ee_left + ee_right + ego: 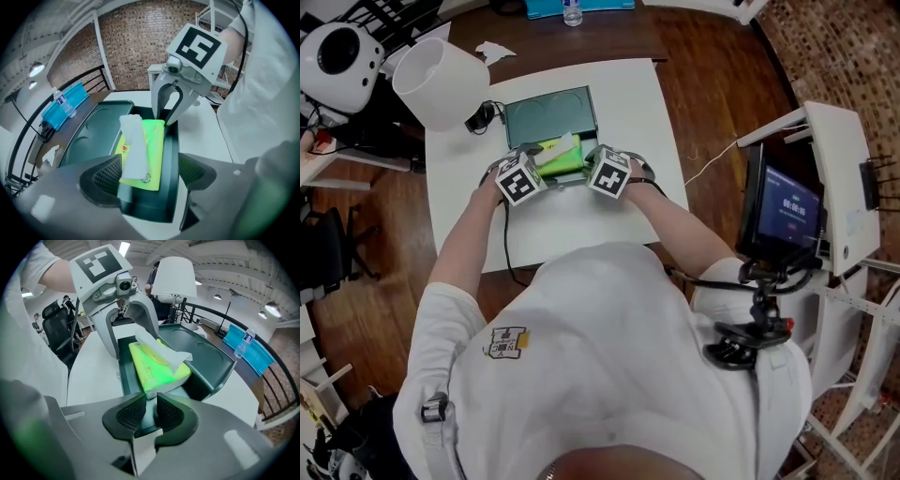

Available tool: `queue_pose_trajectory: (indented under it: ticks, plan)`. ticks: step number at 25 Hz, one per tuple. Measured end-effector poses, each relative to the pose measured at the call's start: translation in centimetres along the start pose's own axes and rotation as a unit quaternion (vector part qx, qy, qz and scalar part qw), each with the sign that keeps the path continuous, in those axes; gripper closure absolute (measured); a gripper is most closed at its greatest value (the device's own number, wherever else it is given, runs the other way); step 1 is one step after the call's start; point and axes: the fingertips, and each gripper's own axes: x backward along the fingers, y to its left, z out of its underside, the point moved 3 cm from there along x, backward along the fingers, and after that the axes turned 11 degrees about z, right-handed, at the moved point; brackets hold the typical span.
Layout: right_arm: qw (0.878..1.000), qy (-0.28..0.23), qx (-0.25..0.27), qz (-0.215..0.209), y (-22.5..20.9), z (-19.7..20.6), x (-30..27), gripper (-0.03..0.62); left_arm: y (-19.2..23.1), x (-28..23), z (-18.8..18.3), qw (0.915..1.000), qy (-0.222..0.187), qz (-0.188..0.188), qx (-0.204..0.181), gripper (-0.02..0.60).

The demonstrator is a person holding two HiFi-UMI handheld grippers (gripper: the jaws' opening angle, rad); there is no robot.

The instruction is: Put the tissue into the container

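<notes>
Left gripper gapes wide, astride the container's narrow slot, where the green tissue pack lies ungripped. Right gripper, at the pack's 4 o'clock, is slightly parted and empty. Lampshade stands at 10 o'clock.

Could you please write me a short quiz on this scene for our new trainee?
1. True or false: the tissue pack lies outside the container.
2. What sticks out of the pack? A) a white tissue B) a pen C) a spoon
3. Fill in: the left gripper has its jaws ___.
Key: 1 false, it lies in the container; 2 A; 3 open.
</notes>
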Motion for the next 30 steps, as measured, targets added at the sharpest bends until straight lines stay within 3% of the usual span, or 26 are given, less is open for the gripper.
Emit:
queue_pose_trajectory:
  ticks: [4,6,9,12,16,21,23,24,26,30]
  plan:
    - [1.0,-0.002,-0.006,0.006,0.0,0.5,0.4,0.528,0.0,1.4,0.4,0.9989,-0.04,-0.014,0.019,0.178]
    - [1.0,-0.004,-0.009,0.007,0.0,0.7,0.7,0.526,0.4,2.8,0.3,0.9957,-0.079,-0.026,0.04,0.178]
    - [1.0,-0.012,-0.021,0.008,0.1,0.9,1.4,0.522,0.9,5.2,0.6,0.98,-0.169,-0.041,0.096,0.179]
    - [0.999,-0.019,-0.033,0.01,0.0,1.0,1.9,0.513,0.8,7.2,1.0,0.9544,-0.253,-0.053,0.149,0.179]
    - [0.997,-0.05,-0.058,0.018,-0.3,1.1,3.3,0.499,0.0,8.9,1.7,0.9178,-0.334,-0.087,0.196,0.179]
    - [0.977,-0.179,-0.116,0.021,1.0,0.4,6.6,0.502,-2.3,10.7,3.9,0.8533,-0.42,-0.153,0.268,0.207]
    - [0.968,-0.222,-0.118,0.02,3.1,0.7,8.0,0.509,-4.6,10.3,5.1,0.8366,-0.428,-0.175,0.294,0.257]
    - [0.964,-0.238,-0.12,0.015,4.3,0.9,8.4,0.516,-5.7,9.6,5.7,0.8344,-0.423,-0.181,0.304,0.297]
    - [0.959,-0.252,-0.128,-0.001,6.9,1.6,8.6,0.528,-8.0,7.7,6.9,0.8376,-0.403,-0.181,0.321,0.355]
    - [0.964,-0.225,-0.143,-0.029,10.9,3.7,6.3,0.564,-11.4,3.4,8.7,0.8585,-0.352,-0.157,0.339,0.488]
